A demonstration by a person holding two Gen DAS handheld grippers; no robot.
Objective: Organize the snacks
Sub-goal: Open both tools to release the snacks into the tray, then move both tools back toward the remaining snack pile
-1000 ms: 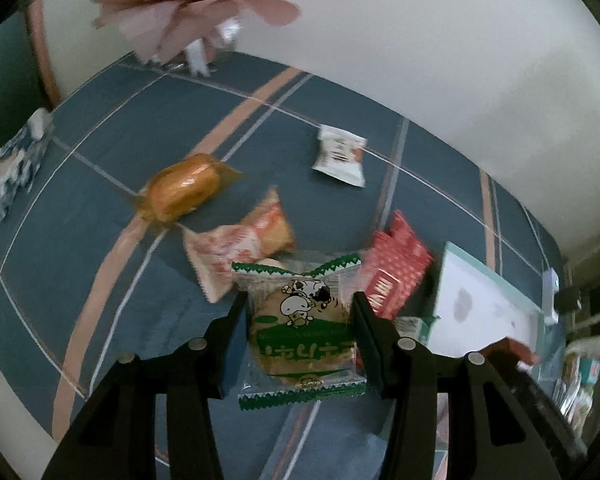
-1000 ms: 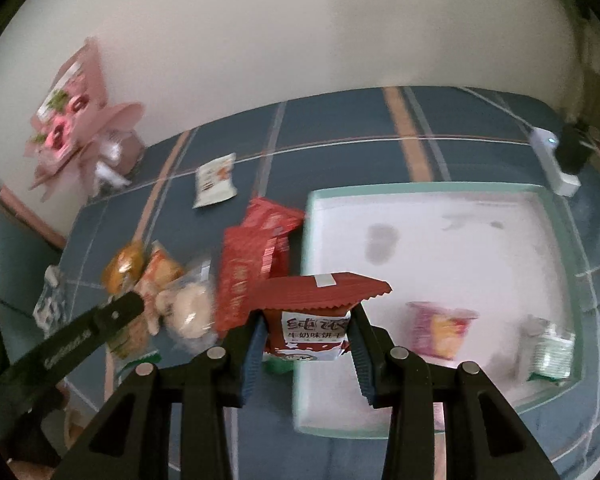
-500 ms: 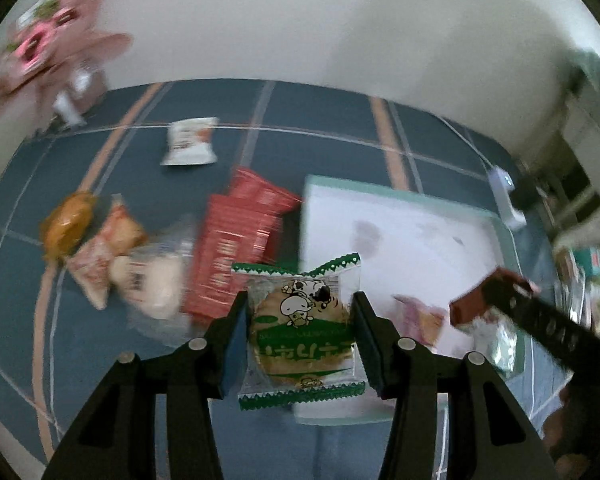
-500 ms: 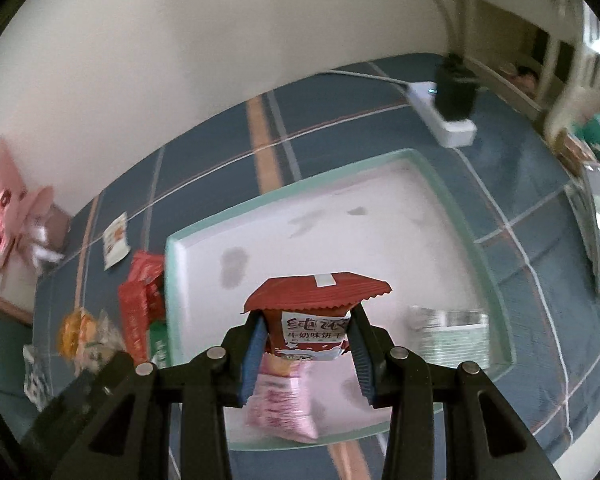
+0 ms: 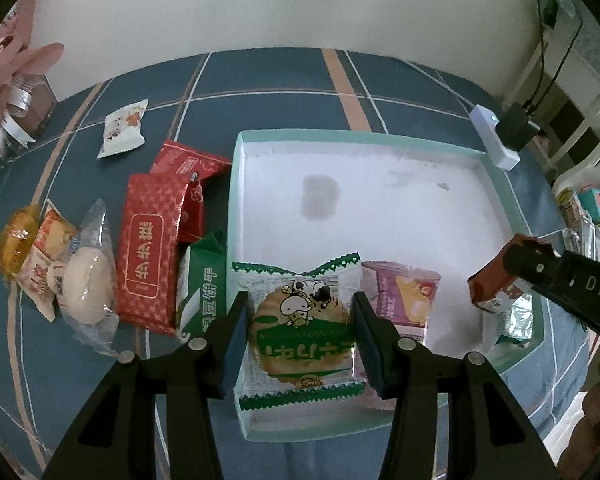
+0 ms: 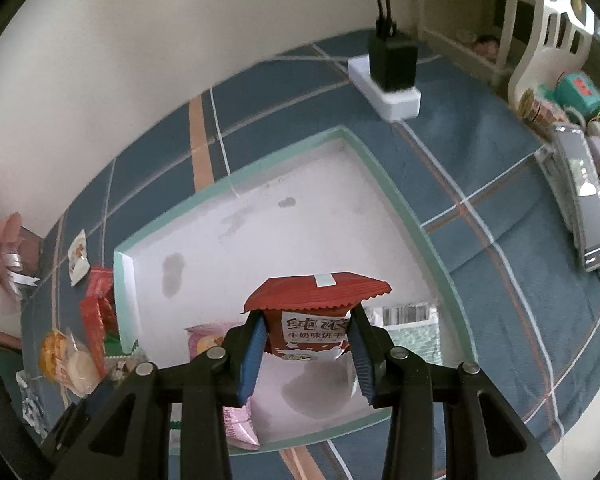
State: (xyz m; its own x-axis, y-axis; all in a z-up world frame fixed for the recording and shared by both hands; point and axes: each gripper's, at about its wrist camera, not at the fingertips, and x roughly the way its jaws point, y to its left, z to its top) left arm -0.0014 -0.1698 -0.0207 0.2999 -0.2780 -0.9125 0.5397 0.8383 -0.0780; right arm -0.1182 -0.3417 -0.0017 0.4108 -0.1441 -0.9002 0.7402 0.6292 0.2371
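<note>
Both grippers have swung from the loose pile over to the tray (image 5: 496, 184), so two more snacks look ready to drop. Left gripper (image 5: 300, 336) is clamped on the green cookie packet (image 5: 300, 332), held over the tray's near-left corner. Right gripper (image 6: 306, 344) is clamped on the red biscuit packet (image 6: 316, 312), held over the near-right part beside the pink packet (image 6: 204, 340).

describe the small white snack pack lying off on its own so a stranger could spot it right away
Start at the shallow green-rimmed tray on the blue plaid cloth. Left of it lies a heap of red packets; beyond that heap, toward the wall, sits the small white snack pack. It alone is white and touches nothing.
</note>
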